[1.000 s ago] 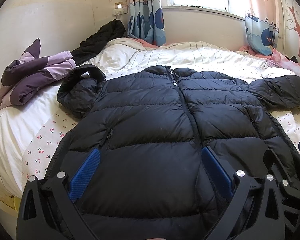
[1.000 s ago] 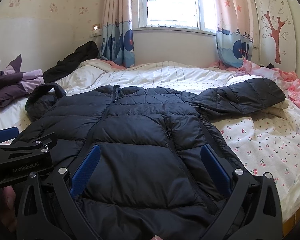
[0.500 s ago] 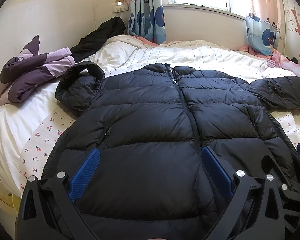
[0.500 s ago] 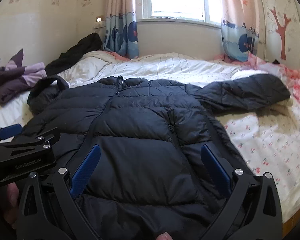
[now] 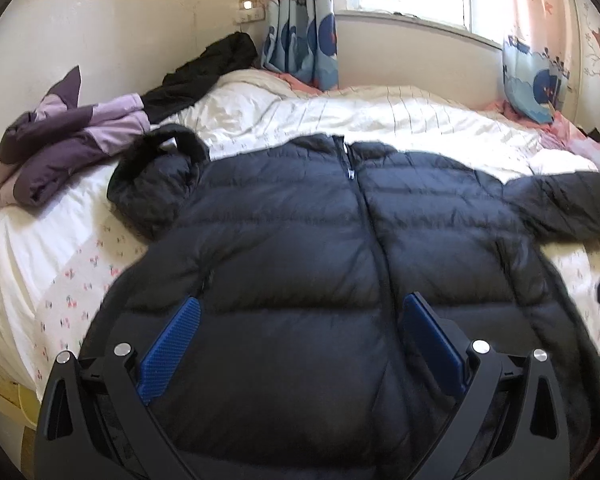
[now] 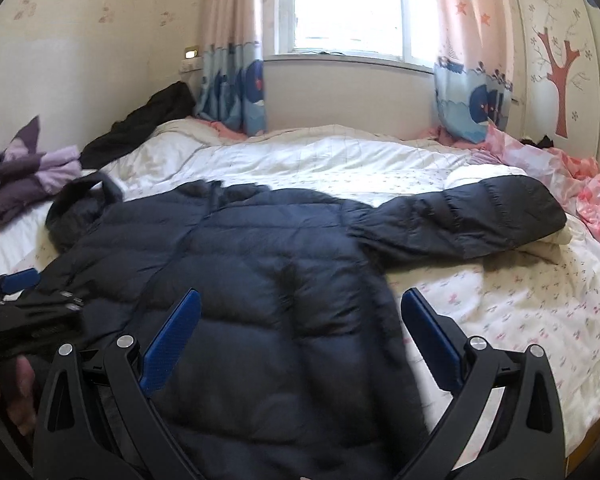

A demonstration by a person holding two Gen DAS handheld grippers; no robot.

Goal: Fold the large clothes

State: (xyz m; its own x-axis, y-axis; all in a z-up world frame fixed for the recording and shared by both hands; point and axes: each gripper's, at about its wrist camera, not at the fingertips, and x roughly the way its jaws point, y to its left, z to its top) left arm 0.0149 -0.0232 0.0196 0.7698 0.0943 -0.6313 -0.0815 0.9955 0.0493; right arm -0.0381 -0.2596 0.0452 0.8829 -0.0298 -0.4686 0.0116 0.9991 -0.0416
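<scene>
Black puffer jacket (image 5: pixel 300 248) spread front-up on the bed (image 5: pixel 380 120), zipped, sleeve (image 6: pixel 460 216) out to the right, left gripper (image 5: pixel 300 336) fingers wide apart over the hem, right gripper (image 6: pixel 300 328) likewise spread (holding nothing), purple jacket (image 5: pixel 60 144) heaped at bed's left edge.

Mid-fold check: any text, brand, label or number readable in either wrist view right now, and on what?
No text can be read in either view.
Left gripper, seen at the edge of the right wrist view: motion-blurred, no lettering legible.
Black puffer jacket: no label or logo visible.
Wallpaper and curtains: pictures only, no words.
</scene>
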